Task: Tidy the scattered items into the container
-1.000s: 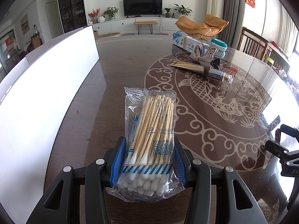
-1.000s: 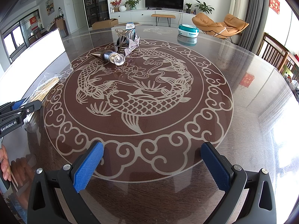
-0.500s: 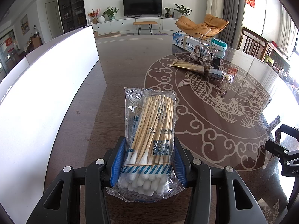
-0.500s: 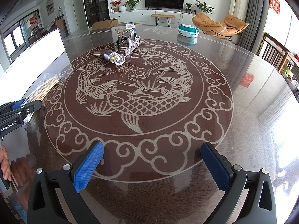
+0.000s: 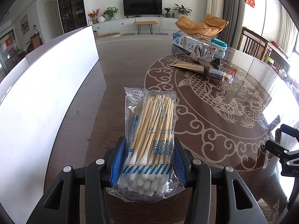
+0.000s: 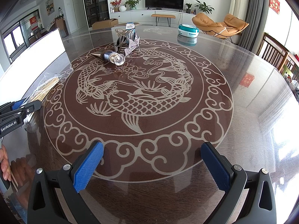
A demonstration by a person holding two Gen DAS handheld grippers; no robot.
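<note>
The left gripper clamps its jaws on the pack of cotton swabs, held over the table beside the white container. The carry step is in hand (my judgement); next it needs moving left over the container's wall. The right gripper is wide apart and holds nothing.

Left gripper: black plastic arms, silver screws, blue ribbed pads; side label "GenRobot.AI" in white. Right gripper: black arms, triangular cut-outs, silver screws, blue textured pads. Hand: bare skin, pale nails.
</note>
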